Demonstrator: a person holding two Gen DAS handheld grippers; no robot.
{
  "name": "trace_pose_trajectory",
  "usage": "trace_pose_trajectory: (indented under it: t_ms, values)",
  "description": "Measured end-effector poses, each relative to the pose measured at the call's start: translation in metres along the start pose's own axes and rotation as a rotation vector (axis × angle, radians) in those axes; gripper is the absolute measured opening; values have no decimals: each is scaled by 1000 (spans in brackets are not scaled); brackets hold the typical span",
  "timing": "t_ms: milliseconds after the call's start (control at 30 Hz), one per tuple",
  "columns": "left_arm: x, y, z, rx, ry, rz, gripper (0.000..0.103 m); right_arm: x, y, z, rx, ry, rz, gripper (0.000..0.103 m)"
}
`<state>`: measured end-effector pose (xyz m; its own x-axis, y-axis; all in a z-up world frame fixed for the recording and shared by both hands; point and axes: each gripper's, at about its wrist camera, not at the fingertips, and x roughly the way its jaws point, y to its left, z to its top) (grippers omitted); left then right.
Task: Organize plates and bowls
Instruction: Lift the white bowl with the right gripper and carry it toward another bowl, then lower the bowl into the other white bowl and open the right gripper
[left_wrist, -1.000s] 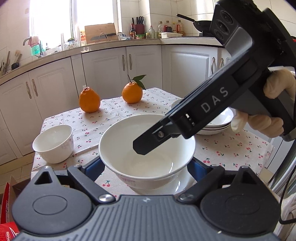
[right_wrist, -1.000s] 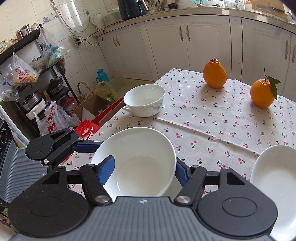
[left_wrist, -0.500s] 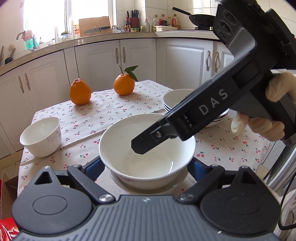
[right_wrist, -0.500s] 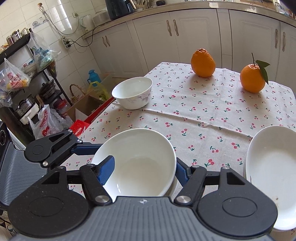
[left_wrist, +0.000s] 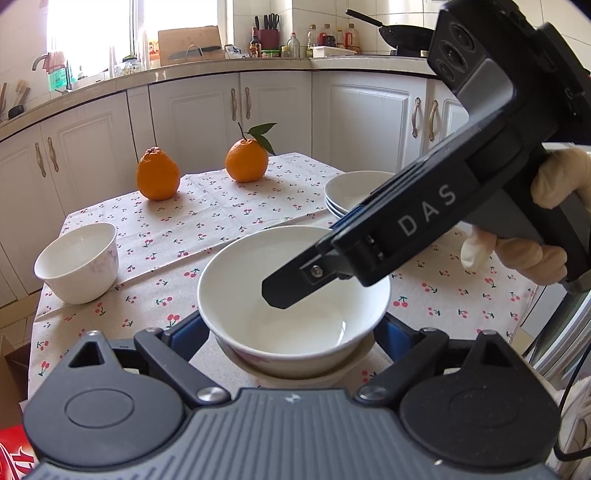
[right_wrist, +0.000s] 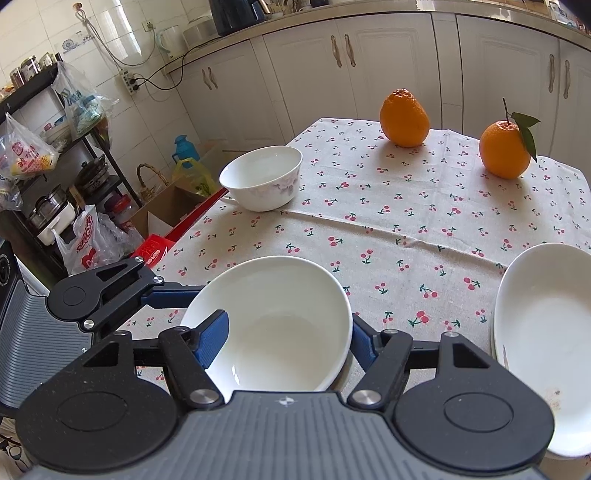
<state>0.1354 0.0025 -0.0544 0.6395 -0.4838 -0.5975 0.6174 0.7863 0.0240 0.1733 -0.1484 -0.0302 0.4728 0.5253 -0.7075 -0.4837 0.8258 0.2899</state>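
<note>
A wide white bowl (left_wrist: 295, 295) sits on a small plate (left_wrist: 354, 369) near the table's front edge, between the fingers of both grippers. My left gripper (left_wrist: 291, 332) has a blue pad on each side of the bowl's base, spread wide. My right gripper (right_wrist: 284, 332) holds the same bowl (right_wrist: 273, 321), one pad inside the rim and one outside. A small white bowl (left_wrist: 77, 262) stands at the left; it also shows in the right wrist view (right_wrist: 262, 177). A stack of white plates (left_wrist: 351, 192) sits at the right, seen too in the right wrist view (right_wrist: 546, 332).
Two oranges (left_wrist: 158, 178) (left_wrist: 246, 160) stand at the far side of the cherry-print tablecloth (left_wrist: 221, 218). White kitchen cabinets (left_wrist: 280, 110) run behind the table. A shelf with bags (right_wrist: 48, 166) and boxes on the floor (right_wrist: 166, 218) lie off the table's left edge.
Both views have pulled back and risen a little, so the small bowl, oranges and plate stack sit further off. Both grippers have stayed at the wide bowl.
</note>
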Motion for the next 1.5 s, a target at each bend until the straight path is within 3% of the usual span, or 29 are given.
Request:
trace_pose_trajectory:
  t_ms: [267,333,400,567,900,1067,1267,1500]
  values:
    - [1,3,-1,-11,0,-12,96,2,3,-2,-7,-11,-6,79]
    - [3,4,-1,-15,3,-21,97,2,3,-2,-9,-12,-5,84]
    - [3,3,-2,-9,-4,-13,97,1,3,-3,-13,-23,-10,97]
    - [1,2,-5,-10,4,-15,99,-2,4,-4,-19,-42,-16,103]
    - [-20,6,-10,-21,-15,11,99,-5,9,-7,-35,-38,-59,103]
    - [-34,13,-13,-2,-23,40,99,-8,19,2,-105,-40,-111,103]
    - [-43,42,-18,-33,-34,106,99,-5,39,22,-235,-49,-171,103]
    - [-40,99,-14,-96,-34,209,99,14,57,52,-373,-73,-153,103]
